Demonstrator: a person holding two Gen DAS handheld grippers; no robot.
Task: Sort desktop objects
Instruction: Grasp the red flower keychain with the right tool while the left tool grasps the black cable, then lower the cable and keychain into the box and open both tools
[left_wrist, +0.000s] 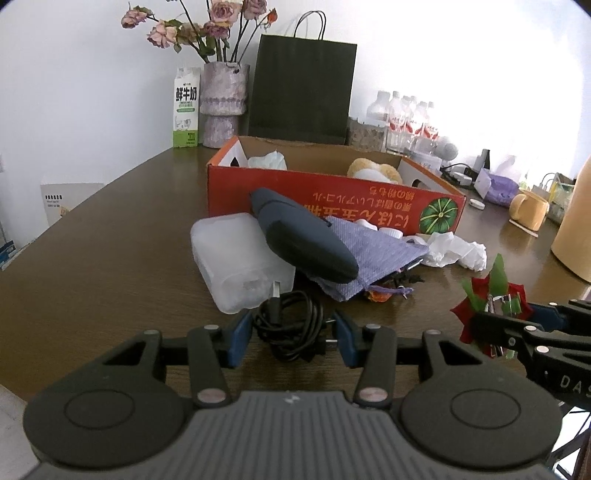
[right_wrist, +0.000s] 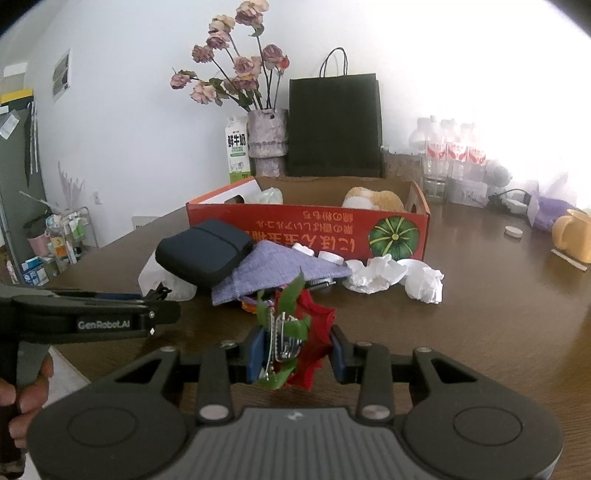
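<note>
My left gripper (left_wrist: 291, 338) is around a coiled black cable (left_wrist: 290, 326) on the brown table (left_wrist: 110, 258); its blue pads touch the coil's sides, so it looks shut on it. My right gripper (right_wrist: 297, 350) is shut on a red flower hair clip (right_wrist: 295, 332) with green leaves, held above the table; it also shows in the left wrist view (left_wrist: 491, 299). Ahead lie a frosted white case (left_wrist: 236, 258), a dark blue pouch (left_wrist: 303, 236), a purple cloth bag (left_wrist: 369, 254) and crumpled tissues (left_wrist: 456, 251). The red cardboard box (left_wrist: 332, 195) stands behind them.
The box holds a plush toy (left_wrist: 375, 170) and a tissue. Behind it stand a black paper bag (left_wrist: 301, 88), a vase of dried roses (left_wrist: 223, 99) and a milk carton (left_wrist: 185, 107). Water bottles (left_wrist: 402, 118) and a yellow mug (left_wrist: 528, 210) are at the right.
</note>
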